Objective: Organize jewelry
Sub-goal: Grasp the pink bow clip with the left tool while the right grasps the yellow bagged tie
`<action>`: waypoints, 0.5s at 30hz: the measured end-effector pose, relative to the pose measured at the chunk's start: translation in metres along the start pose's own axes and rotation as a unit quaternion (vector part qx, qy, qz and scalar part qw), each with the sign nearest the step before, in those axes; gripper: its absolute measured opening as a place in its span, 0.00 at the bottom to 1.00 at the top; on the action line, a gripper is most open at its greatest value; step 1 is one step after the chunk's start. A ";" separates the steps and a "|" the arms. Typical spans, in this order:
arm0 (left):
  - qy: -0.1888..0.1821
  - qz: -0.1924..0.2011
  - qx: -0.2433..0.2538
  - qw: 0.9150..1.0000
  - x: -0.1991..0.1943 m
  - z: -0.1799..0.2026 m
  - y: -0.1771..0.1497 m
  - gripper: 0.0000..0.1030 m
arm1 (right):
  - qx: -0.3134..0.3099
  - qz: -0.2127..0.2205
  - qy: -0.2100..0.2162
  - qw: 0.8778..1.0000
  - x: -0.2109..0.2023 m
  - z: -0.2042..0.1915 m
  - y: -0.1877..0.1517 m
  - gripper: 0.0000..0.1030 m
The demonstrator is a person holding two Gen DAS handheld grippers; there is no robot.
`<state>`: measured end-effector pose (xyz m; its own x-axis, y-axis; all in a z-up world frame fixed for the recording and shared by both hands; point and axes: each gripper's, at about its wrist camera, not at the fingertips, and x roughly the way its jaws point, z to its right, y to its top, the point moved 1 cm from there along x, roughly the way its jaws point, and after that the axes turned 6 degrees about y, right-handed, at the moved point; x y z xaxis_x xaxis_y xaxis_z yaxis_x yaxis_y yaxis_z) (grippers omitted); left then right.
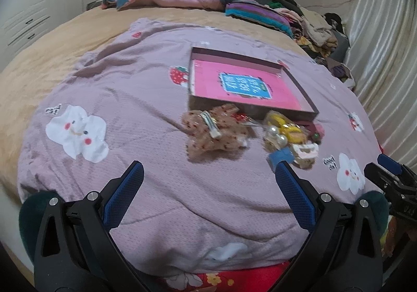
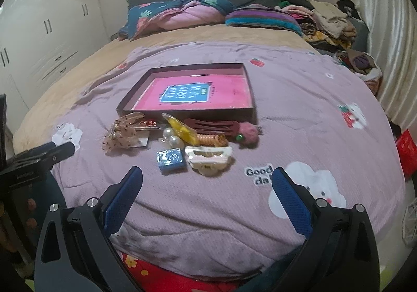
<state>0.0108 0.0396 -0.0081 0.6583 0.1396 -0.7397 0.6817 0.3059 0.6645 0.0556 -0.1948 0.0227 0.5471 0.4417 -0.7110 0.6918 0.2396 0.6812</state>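
Observation:
A shallow open box [image 1: 305, 109] [image 2: 125, 108] with a pink card inside lies on the purple blanket. In front of it lies a heap of hair accessories: a tan dotted bow [image 1: 216, 133] [image 2: 122, 135], pearl pieces [image 1: 276, 135] [image 2: 170, 137], a yellow item [image 2: 182, 130], a dark red claw clip [image 2: 211, 125], a pink pompom [image 2: 247, 133], a small blue box [image 1: 280, 156] [image 2: 170, 159] and a white claw clip [image 1: 307, 152] [image 2: 208, 159]. My left gripper [image 1: 208, 172] is open and empty, short of the heap. My right gripper [image 2: 207, 174] is open and empty, just before the white clip.
The purple blanket [image 1: 130, 83] [image 2: 299, 88] covers a tan bed. Pillows and a quilt [image 2: 182, 15] lie at the headboard, piled clothes [image 2: 328, 20] at the far right. White wardrobes [image 2: 39, 18] stand left, a curtain [image 1: 385, 44] right.

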 end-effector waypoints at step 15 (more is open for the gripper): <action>0.026 -0.004 -0.015 1.000 0.022 -0.026 0.032 0.92 | -0.043 -0.027 0.020 0.999 0.049 -0.016 0.032 0.96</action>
<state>0.0384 0.0768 -0.0056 0.6347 0.1855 -0.7501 0.6763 0.3362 0.6554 0.0969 -0.1517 0.0119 0.4892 0.4599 -0.7411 0.6765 0.3362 0.6552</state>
